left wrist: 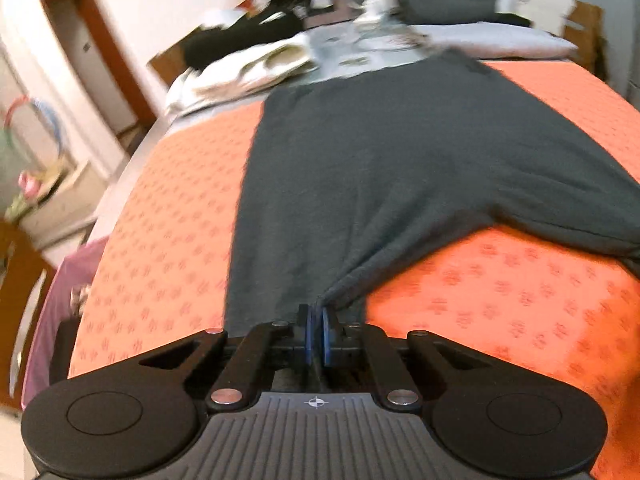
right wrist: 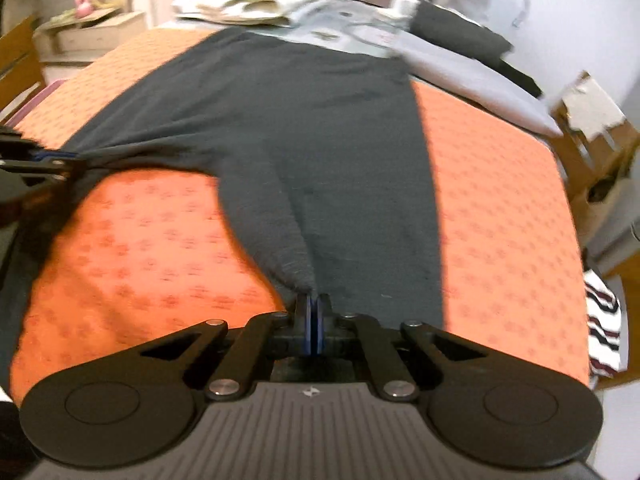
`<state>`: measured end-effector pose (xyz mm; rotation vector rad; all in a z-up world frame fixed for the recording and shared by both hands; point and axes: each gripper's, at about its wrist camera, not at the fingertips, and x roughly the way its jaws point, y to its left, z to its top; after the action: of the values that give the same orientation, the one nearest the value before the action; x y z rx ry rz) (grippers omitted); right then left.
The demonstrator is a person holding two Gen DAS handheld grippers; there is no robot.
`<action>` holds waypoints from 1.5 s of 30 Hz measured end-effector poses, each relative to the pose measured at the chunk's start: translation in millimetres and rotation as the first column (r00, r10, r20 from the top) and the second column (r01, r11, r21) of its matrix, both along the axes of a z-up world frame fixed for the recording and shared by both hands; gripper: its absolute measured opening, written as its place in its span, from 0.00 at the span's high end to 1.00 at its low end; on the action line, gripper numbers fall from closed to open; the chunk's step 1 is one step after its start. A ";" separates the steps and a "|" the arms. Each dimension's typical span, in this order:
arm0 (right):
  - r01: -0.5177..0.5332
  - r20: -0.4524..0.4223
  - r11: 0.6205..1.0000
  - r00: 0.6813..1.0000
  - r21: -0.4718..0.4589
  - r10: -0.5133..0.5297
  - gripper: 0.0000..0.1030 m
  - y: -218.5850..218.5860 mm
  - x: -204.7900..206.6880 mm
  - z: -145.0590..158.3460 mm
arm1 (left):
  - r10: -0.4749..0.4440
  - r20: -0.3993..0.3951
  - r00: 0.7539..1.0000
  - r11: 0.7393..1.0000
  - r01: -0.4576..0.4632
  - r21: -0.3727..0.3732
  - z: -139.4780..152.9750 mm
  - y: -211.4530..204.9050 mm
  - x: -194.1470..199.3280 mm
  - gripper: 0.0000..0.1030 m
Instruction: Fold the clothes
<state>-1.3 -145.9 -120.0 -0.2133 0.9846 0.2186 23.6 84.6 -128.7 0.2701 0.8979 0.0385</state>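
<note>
A dark grey garment (left wrist: 380,152) lies spread along an orange patterned bedspread (left wrist: 160,216). In the left wrist view my left gripper (left wrist: 319,312) is shut on the garment's near left corner, and the cloth bunches into its blue pads. In the right wrist view my right gripper (right wrist: 314,306) is shut on the near right corner of the same garment (right wrist: 320,120), with the fabric gathered into a ridge at its tips. The left gripper (right wrist: 52,160) also shows at the left edge of the right wrist view, pinching the cloth. The near hem between the two grips curves away from me over the bedspread (right wrist: 160,248).
Pale clothes and pillows (left wrist: 256,68) are piled at the head of the bed, with a folded dark item (left wrist: 448,4) behind. A cardboard box (right wrist: 592,128) stands right of the bed, a striped cloth (right wrist: 604,320) hangs at its near right corner, a purple cloth (left wrist: 56,300) at its left.
</note>
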 end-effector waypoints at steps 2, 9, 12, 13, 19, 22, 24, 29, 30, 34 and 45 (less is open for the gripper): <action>0.012 -0.009 1.000 1.000 -0.005 -0.012 0.96 -9.2 4.1 -3.0 | 0.006 0.001 1.000 1.000 -0.006 0.001 -0.4 2.1 1.9 0.91; 0.003 -0.016 1.000 1.000 -0.008 -0.003 0.96 -13.2 12.2 -7.8 | 0.019 0.002 1.000 1.000 -0.019 0.003 -2.4 0.8 2.7 0.86; -0.014 -0.016 1.000 1.000 -0.004 0.014 0.96 -13.1 11.3 -6.1 | 0.019 0.011 1.000 1.000 -0.019 0.011 -1.3 3.0 0.8 0.85; -0.018 -0.017 1.000 1.000 -0.006 0.017 0.96 -14.2 10.7 -6.1 | 0.025 0.011 1.000 1.000 -0.025 0.012 -1.2 4.3 0.5 0.84; -0.018 -0.024 1.000 1.000 -0.016 0.017 0.96 -23.3 10.4 -8.5 | 0.044 -0.003 0.999 0.999 -0.043 0.018 -3.1 8.0 0.0 0.84; -0.026 -0.020 1.000 0.999 -0.007 0.026 0.96 -24.5 8.5 -5.3 | 0.030 -0.015 0.999 1.000 -0.030 0.007 -0.8 7.9 -3.0 0.81; -0.045 -0.023 0.999 0.999 0.001 0.045 0.96 -23.1 6.1 -3.0 | 0.017 -0.021 1.000 1.000 -0.017 0.001 0.0 7.8 -6.1 0.79; -0.089 -0.035 0.996 0.995 0.031 0.090 0.94 -20.2 -0.8 2.5 | -0.015 -0.013 1.000 0.999 0.015 -0.039 0.3 16.0 -18.1 0.72; -0.092 -0.036 0.995 0.995 0.038 0.093 0.92 -20.5 -2.3 3.8 | -0.020 -0.009 1.000 0.998 0.020 -0.053 1.5 20.0 -20.7 0.69; -0.084 -0.035 0.991 0.995 0.102 0.088 0.79 -31.3 -9.5 13.2 | -0.011 -0.007 1.000 0.990 0.010 -0.141 11.1 39.7 -29.7 0.62; 0.130 -0.086 0.977 0.989 0.167 -0.117 0.66 -95.1 -26.3 7.8 | 0.054 -0.001 0.999 0.978 -0.053 -0.202 34.1 47.6 -42.9 0.61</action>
<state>-27.5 -241.0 -112.3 0.0155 1.0442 0.1977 -19.3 132.2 -94.6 0.0566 0.8968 -0.0019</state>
